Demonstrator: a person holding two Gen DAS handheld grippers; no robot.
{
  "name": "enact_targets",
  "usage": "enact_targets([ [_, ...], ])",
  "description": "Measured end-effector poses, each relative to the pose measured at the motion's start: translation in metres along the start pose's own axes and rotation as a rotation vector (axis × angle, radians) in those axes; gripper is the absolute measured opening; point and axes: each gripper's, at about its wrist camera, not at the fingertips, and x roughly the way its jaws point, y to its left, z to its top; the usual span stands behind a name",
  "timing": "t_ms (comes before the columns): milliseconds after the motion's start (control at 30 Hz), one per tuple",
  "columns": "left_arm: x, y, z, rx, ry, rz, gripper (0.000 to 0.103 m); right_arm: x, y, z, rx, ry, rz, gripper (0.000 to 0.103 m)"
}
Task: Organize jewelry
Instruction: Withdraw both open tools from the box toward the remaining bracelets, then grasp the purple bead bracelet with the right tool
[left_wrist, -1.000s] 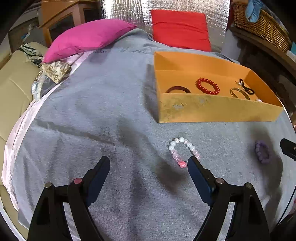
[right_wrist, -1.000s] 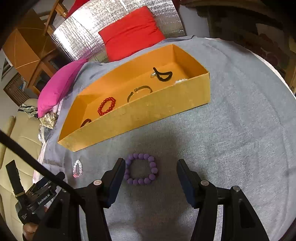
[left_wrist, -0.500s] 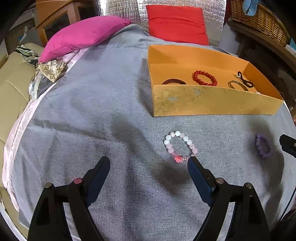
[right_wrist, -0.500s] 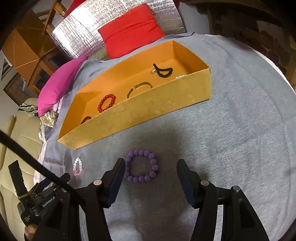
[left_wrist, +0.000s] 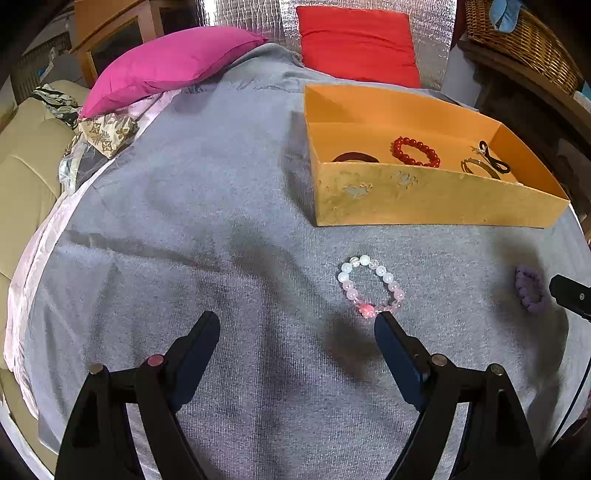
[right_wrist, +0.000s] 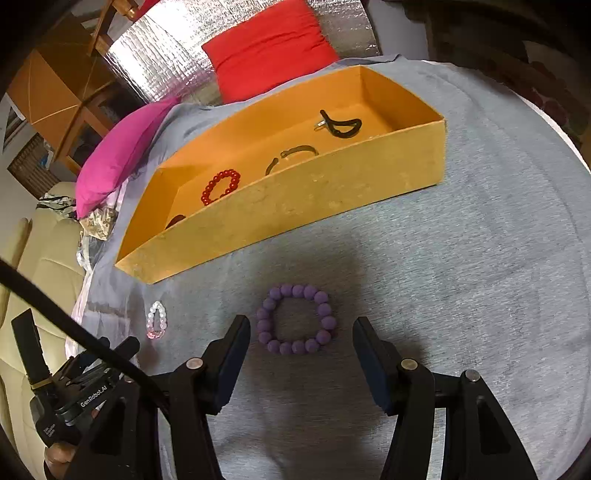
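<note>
An orange box (left_wrist: 424, 195) (right_wrist: 295, 206) sits on the grey cloth. It holds a red bead bracelet (left_wrist: 415, 151) (right_wrist: 220, 185), a dark bangle (left_wrist: 355, 158), a thin metal bangle (right_wrist: 291, 157) and a black looped piece (right_wrist: 341, 126). A pink and white bead bracelet (left_wrist: 370, 286) (right_wrist: 156, 320) lies on the cloth just ahead of my open left gripper (left_wrist: 297, 332), near its right finger. A purple bead bracelet (right_wrist: 296, 319) (left_wrist: 530, 288) lies just ahead of my open right gripper (right_wrist: 301, 338), between its fingers.
A magenta cushion (left_wrist: 170, 64) and a red cushion (left_wrist: 358, 44) lie at the far end of the cloth. A beige sofa (left_wrist: 22, 166) is at the left, a wicker basket (left_wrist: 517, 37) on a shelf at the far right. The left gripper's body (right_wrist: 74, 395) shows low left in the right wrist view.
Both grippers have moved a little forward and down toward their bracelets. The pink bracelet now sits closer to the left gripper's right finger. Both stay open.
</note>
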Motion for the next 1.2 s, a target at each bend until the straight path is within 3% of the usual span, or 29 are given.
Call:
enact_targets([
  [667,-0.001,-0.012,-0.002,0.041,-0.005,0.008,0.086,0.017,0.008,-0.003,-0.035,0.043,-0.031,0.064],
  [1200,-0.002,-0.013,-0.002,0.044,-0.008,0.009,0.086,0.032,0.041,-0.016,-0.23,-0.02,-0.185,0.064],
])
